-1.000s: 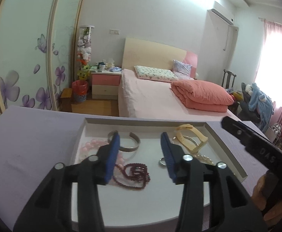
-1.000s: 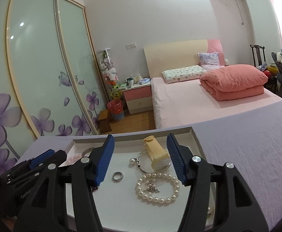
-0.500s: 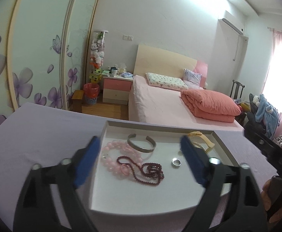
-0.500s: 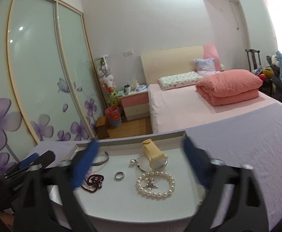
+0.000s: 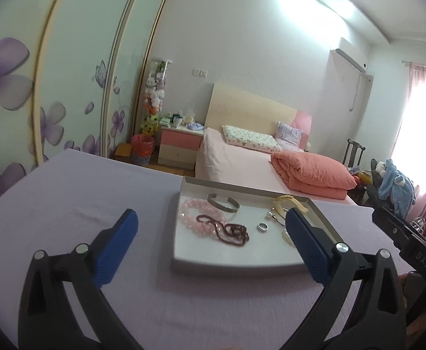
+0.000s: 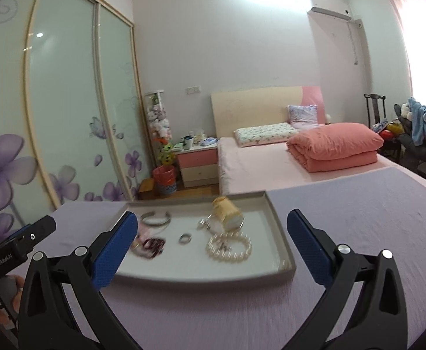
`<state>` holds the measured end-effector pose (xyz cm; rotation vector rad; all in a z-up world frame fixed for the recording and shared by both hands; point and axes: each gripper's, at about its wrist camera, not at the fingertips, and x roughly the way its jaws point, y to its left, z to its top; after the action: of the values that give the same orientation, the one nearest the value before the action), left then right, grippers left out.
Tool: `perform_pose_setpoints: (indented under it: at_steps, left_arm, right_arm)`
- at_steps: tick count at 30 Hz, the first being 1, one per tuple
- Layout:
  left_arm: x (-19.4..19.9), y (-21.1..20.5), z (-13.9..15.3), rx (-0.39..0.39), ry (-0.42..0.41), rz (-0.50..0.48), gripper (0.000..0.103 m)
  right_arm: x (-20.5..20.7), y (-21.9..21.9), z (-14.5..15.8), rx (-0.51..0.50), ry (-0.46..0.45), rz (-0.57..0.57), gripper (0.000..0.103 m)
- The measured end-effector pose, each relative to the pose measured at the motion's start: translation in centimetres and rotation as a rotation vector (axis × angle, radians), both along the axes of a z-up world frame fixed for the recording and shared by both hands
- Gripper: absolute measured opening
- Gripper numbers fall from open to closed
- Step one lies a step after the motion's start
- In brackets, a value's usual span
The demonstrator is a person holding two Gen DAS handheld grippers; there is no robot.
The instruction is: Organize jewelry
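A shallow white tray (image 5: pixel 230 262) (image 6: pixel 201 277) rests on the lilac tablecloth (image 5: pixel 81 201). In it lie a pink bead bracelet (image 5: pixel 195 208), a silver cuff (image 5: pixel 223 202) (image 6: pixel 156 218), a dark red bead string (image 5: pixel 230 230) (image 6: pixel 151 243), a silver ring (image 5: pixel 262 226) (image 6: pixel 184 238), a cream bangle (image 5: pixel 289 201) (image 6: pixel 227 213) and a pearl bracelet (image 6: pixel 229 246). My left gripper (image 5: pixel 211 215) hangs short of the tray, its jaws opening wide with nothing between them. My right gripper (image 6: pixel 212 217) stands open and holds nothing, also short of the tray.
Beyond the table are a pink bed (image 6: pixel 271 160) with a folded quilt, a nightstand (image 5: pixel 179 148), a red bin (image 6: pixel 164 179) and flowered sliding wardrobe doors (image 6: pixel 61 116). A chair with clothes (image 6: pixel 420 134) stands at the far right. A hand (image 6: pixel 8 306) shows at the lower left.
Both grippers have drawn back from over the tray, which now lies farther ahead. Both pairs of jaws have spread from half closed to wide open.
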<state>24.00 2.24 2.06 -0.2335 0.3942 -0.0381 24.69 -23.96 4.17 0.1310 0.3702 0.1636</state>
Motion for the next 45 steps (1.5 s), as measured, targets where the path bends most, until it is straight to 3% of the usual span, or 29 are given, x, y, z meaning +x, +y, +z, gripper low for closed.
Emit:
perform_pose_setpoints:
  at_steps: [9, 22, 45]
  left_arm:
    - [-8.6, -1.6, 0.8, 0.143, -0.058, 0.041, 0.099]
    - [-14.8, -3.1, 0.0, 0.162, -0.077, 0.041, 0.099]
    - [-16.2, -3.1, -0.9, 0.124, -0.071, 0.027, 0.099]
  right_arm:
    - [-6.2, 0.0, -0.3, -0.057, 0.0, -0.043, 0.101]
    - [-11.7, 0.2, -1.0, -0.09, -0.068, -0.036, 0.101]
    - [-14.1, 0.0, -2.2, -0.075, -0.073, -0.01, 0.101]
